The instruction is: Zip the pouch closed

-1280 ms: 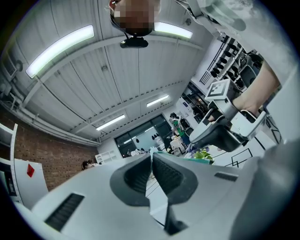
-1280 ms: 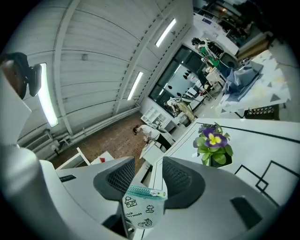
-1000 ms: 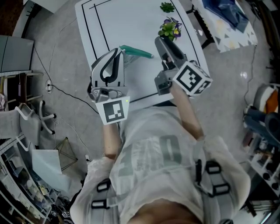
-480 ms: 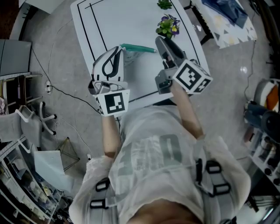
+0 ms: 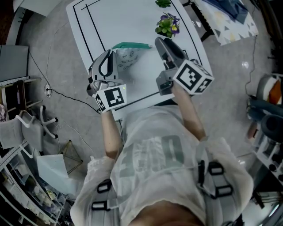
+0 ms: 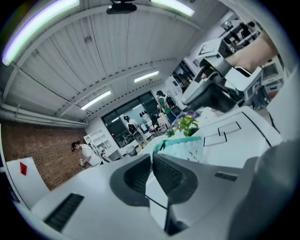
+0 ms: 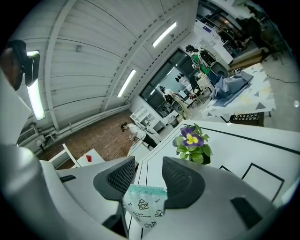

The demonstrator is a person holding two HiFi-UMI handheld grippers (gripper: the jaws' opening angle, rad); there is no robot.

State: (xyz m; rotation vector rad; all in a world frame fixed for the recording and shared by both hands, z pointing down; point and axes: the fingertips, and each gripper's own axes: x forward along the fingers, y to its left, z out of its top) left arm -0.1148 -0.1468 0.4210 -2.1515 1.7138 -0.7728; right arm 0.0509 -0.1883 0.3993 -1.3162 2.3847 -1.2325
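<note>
A white pouch (image 5: 127, 56) with small printed pictures and a teal zip edge (image 5: 131, 45) lies low over the white table (image 5: 132, 20). My left gripper (image 5: 109, 54) is at the pouch's left end. In the left gripper view its jaws (image 6: 152, 157) are pressed together, with the pouch (image 6: 183, 145) running on from their tips. My right gripper (image 5: 158, 41) hovers to the right of the pouch, apart from it. Its jaws (image 7: 145, 171) stand open, and the pouch (image 7: 143, 208) shows beyond the gap between them.
A small pot of purple flowers (image 5: 167, 25) stands just behind the right gripper, and a second green plant (image 5: 162, 3) sits at the table's far edge. Black lines mark out the tabletop. Cables, chairs and shelves crowd the floor on the left.
My left gripper has come down and slightly left with the pouch. The pouch, edge-on before, now shows its printed face low over the table. The right gripper has stayed in place.
</note>
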